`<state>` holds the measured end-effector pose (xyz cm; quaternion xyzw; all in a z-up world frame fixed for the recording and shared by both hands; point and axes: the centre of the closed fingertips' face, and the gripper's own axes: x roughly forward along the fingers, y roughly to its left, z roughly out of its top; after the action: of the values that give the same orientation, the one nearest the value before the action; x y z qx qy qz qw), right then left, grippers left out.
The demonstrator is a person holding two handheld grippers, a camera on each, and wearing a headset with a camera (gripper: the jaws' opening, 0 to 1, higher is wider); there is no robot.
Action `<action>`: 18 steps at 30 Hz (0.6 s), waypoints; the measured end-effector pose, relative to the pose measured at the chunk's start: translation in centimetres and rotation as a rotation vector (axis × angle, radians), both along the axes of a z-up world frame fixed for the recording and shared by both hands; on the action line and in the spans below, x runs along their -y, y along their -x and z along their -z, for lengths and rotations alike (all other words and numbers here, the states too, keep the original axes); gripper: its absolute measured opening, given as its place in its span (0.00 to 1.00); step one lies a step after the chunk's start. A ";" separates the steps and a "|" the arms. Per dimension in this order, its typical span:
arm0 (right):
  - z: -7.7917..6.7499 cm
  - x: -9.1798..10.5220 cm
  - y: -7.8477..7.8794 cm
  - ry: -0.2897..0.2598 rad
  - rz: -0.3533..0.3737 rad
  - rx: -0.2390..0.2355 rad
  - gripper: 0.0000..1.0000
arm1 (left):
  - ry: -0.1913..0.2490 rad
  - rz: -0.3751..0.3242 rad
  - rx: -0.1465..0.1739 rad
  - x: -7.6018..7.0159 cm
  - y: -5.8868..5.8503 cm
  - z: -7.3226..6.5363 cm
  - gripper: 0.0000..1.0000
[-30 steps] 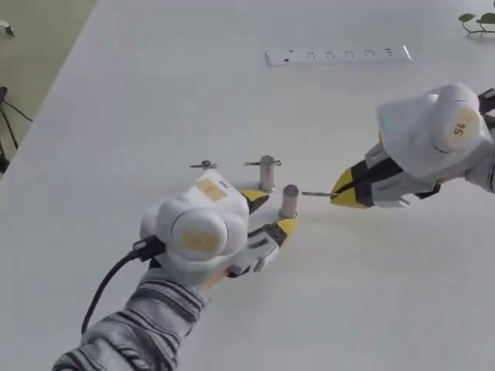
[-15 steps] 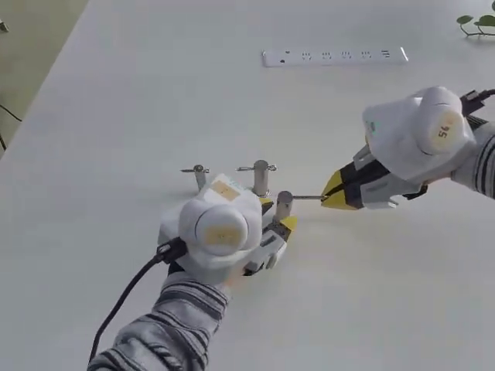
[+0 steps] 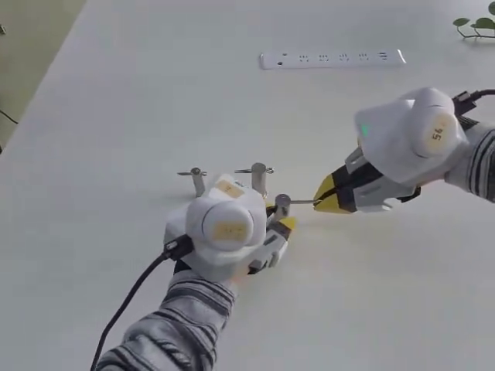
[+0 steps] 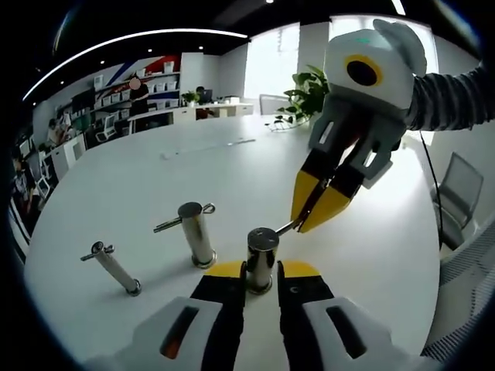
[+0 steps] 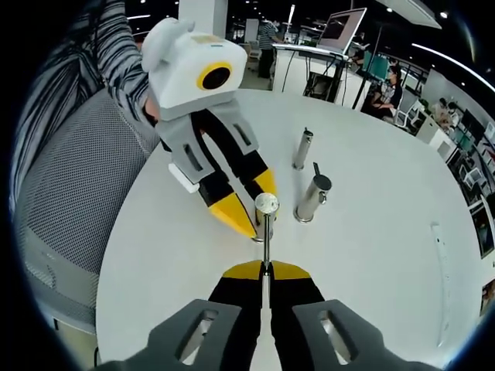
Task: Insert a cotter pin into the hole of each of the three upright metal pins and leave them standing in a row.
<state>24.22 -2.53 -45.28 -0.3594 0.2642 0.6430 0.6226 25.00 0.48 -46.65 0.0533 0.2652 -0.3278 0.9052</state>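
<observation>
We hold the left tongs (image 3: 280,223) low over the counter (image 3: 116,116), clamped on the near pin (image 3: 282,205). In the left gripper view the two yellow tips press that pin's lower shaft from either side, and the pin stands upright on its base.

The right tongs (image 3: 319,201) come in from the right, level with the pin's head. They are closed on the cotter (image 3: 303,202), which sticks straight out from the tips toward the pin. In the right gripper view the cotter runs from the closed tips up to the pin's head and touches it. We cannot tell whether its end is already inside the hole.

The near pin stands about mid-counter, well in from the left edge. The middle pin (image 3: 259,179) stands just beyond it, and the end pin (image 3: 197,182) is further toward the left edge. All three are upright and close together in a slanting line. The middle and end pins each carry a fitted cotter (image 4: 166,225) through the head.

A power strip (image 3: 332,58) lies well apart, toward the far edge. A plant (image 3: 475,24) sits toward the far right corner. A black cable (image 3: 131,297) trails from the back of the left tongs toward the near edge.
</observation>
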 end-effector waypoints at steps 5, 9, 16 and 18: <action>-0.2 -0.2 0.1 -0.002 0.024 -0.021 0.00 | 0.030 -0.029 -0.025 -0.1 -0.1 0.1 0.11; -0.3 -0.4 0.3 0.015 0.053 -0.041 0.00 | 0.028 -0.043 -0.031 0.0 -0.1 0.4 0.11; -0.4 -1.0 0.6 0.010 0.106 -0.074 0.00 | 0.044 -0.072 -0.048 -0.1 -0.1 0.5 0.11; -0.4 -1.3 0.7 0.008 0.110 -0.074 0.00 | 0.049 -0.084 -0.052 -0.1 -0.1 0.6 0.11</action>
<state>23.52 -1.25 -44.90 -0.3229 0.3089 0.6195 0.6454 25.07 0.61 -47.29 0.0113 0.2826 -0.2971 0.9120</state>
